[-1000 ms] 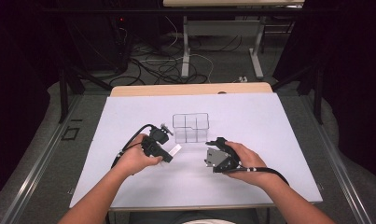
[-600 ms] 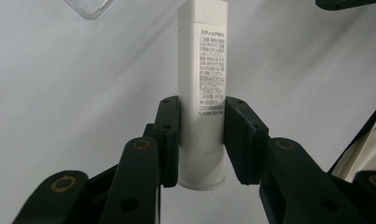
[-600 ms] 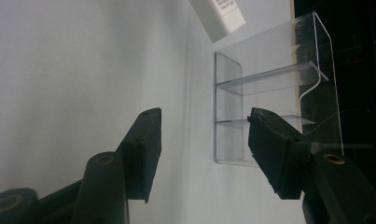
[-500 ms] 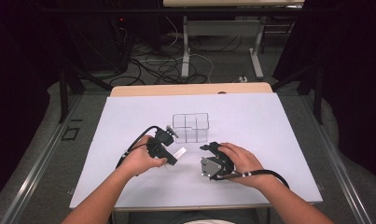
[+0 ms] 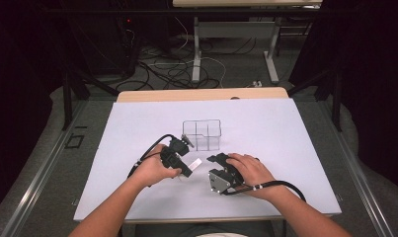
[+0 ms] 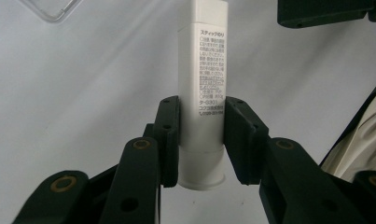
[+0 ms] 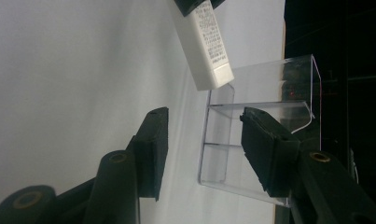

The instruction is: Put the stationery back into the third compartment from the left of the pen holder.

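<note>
Left gripper view is showing the left gripper (image 6: 202,140) clamping a white glue stick (image 6: 203,88) near its capped end, pads pressing both sides, stick held above the white table (image 5: 295,128). Label is carrying small Japanese print; the header is reading as "スティックのり", the rest too fine to read. In the high view the stick (image 5: 195,162) is sitting between the two hands, just in front of the clear divided organizer (image 5: 202,135). Right gripper (image 7: 202,149) is standing partly open, its jaws having just been closing, nothing between them, organizer (image 7: 265,140) beyond. Step looks like handover or cap pull; next move is probably needing the right jaws lining up on the free end.
</note>
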`<control>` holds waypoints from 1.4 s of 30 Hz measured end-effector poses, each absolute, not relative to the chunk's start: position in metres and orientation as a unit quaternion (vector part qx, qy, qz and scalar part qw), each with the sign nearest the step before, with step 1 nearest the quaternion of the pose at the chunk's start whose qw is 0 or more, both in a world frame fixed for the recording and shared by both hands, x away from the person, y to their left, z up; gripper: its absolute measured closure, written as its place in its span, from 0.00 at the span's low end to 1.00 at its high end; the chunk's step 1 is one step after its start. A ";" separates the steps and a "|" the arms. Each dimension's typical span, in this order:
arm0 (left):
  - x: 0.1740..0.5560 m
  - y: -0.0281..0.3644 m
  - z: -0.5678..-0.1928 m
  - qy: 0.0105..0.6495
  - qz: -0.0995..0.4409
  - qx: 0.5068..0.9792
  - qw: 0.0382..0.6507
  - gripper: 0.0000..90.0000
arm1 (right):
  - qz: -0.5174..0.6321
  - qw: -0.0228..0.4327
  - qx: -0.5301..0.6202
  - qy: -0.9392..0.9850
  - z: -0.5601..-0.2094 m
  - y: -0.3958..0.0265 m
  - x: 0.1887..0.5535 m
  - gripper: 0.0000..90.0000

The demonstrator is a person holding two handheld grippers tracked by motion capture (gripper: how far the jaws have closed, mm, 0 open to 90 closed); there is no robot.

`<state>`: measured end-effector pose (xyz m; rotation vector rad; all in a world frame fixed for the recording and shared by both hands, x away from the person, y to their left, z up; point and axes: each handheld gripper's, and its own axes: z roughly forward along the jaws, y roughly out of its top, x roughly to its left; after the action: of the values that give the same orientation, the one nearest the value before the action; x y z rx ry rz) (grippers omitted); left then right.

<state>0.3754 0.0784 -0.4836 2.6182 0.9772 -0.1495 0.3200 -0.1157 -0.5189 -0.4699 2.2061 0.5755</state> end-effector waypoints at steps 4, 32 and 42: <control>0.375 0.076 -0.484 0.342 -0.059 0.922 0.171 0.76 | 0.222 0.405 -0.197 0.865 -0.520 -0.114 0.317 0.59; 0.373 0.040 -0.479 0.323 -0.091 0.927 0.168 0.76 | 0.164 0.421 -0.279 0.847 -0.532 -0.104 0.312 0.65; 0.375 0.035 -0.478 0.328 -0.102 0.923 0.173 0.76 | 0.157 0.422 -0.279 0.848 -0.533 -0.104 0.311 0.70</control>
<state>0.3751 0.0348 -0.4780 2.6184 0.9295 -0.2902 0.3105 -0.1040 -0.5327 -0.6985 2.1232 0.3919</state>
